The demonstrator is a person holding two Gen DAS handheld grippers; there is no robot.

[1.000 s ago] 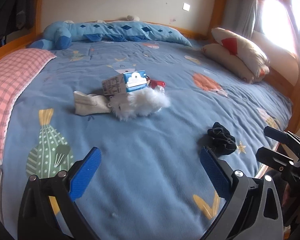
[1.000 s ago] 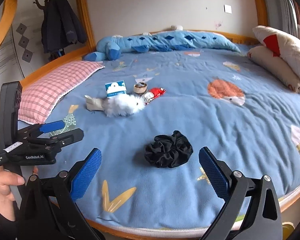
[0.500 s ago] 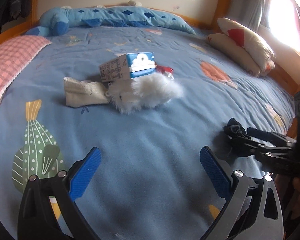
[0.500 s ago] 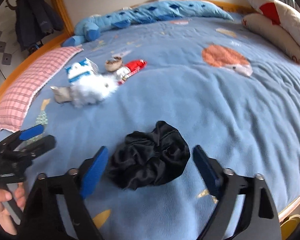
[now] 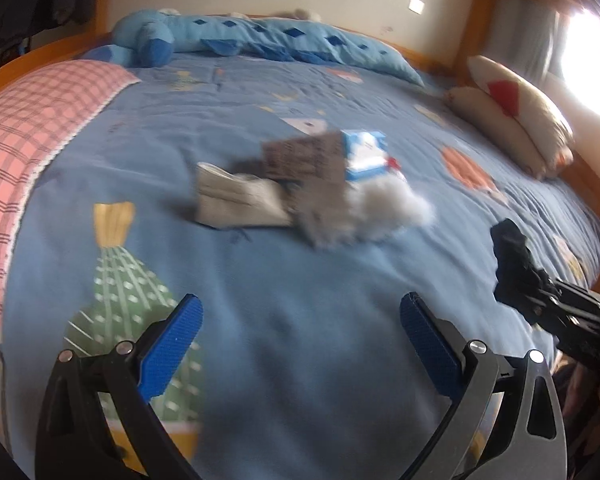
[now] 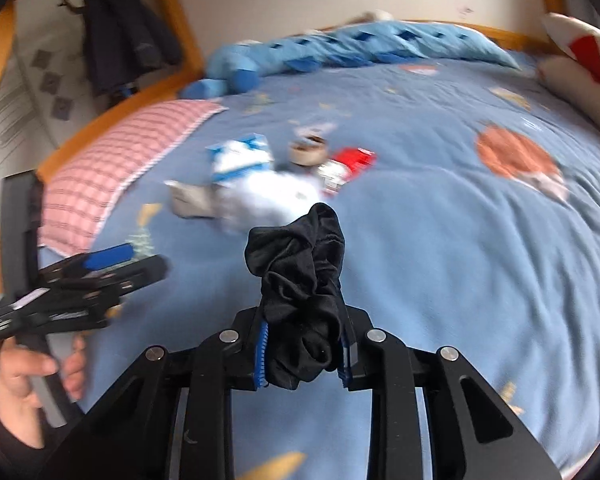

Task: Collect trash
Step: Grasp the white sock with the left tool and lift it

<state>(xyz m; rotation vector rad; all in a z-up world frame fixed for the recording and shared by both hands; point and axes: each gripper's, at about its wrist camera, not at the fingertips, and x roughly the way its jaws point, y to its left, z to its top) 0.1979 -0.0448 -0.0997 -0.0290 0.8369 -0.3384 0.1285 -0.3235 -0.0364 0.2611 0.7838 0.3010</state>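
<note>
1. Because the black scrunchie [image 6: 300,280] is a bunched ring of thin gathered cloth, it is judged to be very light, soft and easily squashed, with no risk of breakage; a slight slipperiness is suggested by its satin-like sheen.
2. It is seen clamped at its lower end between the blue pads of the right gripper [image 6: 303,354], whose jaws are fully closed on the fabric, while the free part stands up above the fingertips at the lower centre of the right wrist view.
3. A hold across the thickest bunch of folds is judged best, since a pinch on a single loose fold could be pulled free.
4. The left gripper [image 5: 300,344] is held wide apart with nothing between its pads, at the bottom of the left wrist view, over the blue bedspread [image 5: 300,360].
5. Near the middle of the left wrist view, a blurred cluster is made out: a blue and white carton [image 5: 364,152], a white fluffy thing [image 5: 380,212] and a pale flat packet [image 5: 236,200]. These are judged light too; the carton would be taken across its flat sides.
6. In the right wrist view a red wrapper [image 6: 348,164] and a small round cup [image 6: 309,152] are seen just beyond that cluster.
</note>
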